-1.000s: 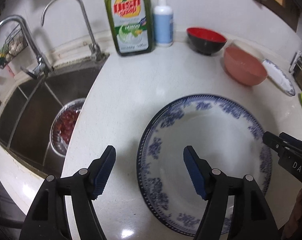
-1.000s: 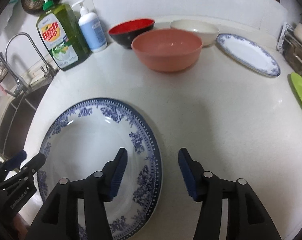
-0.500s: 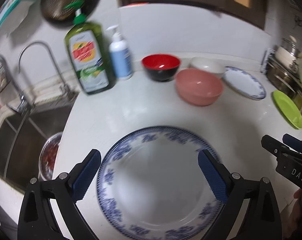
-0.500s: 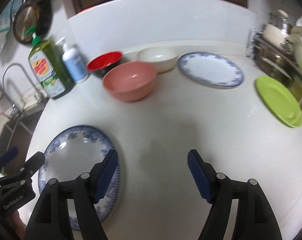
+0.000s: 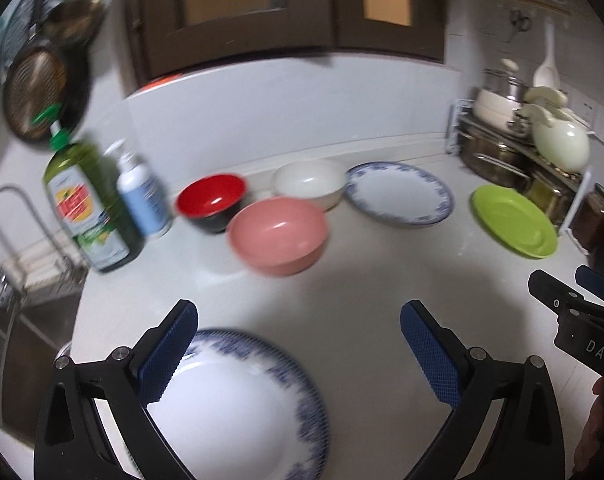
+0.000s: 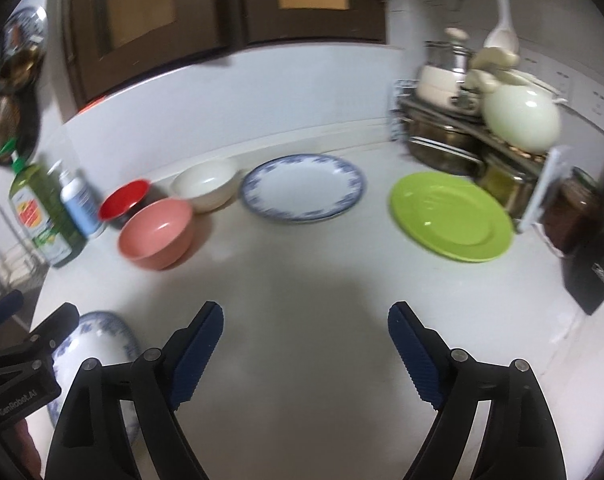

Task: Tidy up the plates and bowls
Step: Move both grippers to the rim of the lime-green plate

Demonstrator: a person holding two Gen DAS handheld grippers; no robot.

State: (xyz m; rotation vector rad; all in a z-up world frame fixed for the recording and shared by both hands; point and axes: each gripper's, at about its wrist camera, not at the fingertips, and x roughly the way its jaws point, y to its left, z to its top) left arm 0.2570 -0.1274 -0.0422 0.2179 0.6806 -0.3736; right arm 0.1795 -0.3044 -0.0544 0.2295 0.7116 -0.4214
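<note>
A large blue-and-white plate (image 5: 238, 408) (image 6: 90, 344) lies flat on the white counter, near the front left. My left gripper (image 5: 298, 306) hangs above its far rim with its jaws opening wide and nothing between them. My right gripper (image 6: 305, 308) is over bare counter to the plate's right, its jaws also opening and empty. At the back stand a pink bowl (image 5: 278, 232), a red bowl (image 5: 210, 200) and a white bowl (image 5: 307, 182). A smaller blue-rimmed plate (image 6: 302, 186) and a green plate (image 6: 449, 216) lie to their right.
A green dish soap bottle (image 5: 90, 208) and a white pump bottle (image 5: 142, 196) stand by the sink (image 5: 22, 340) at the left. A metal rack with pots and a pale jug (image 6: 517, 120) fills the back right corner. A dark jar (image 6: 573, 216) stands beside it.
Both grippers have risen and drawn back from the large plate, and their jaws have widened. The plate stays on the counter. The back bowls and plates have come into view.
</note>
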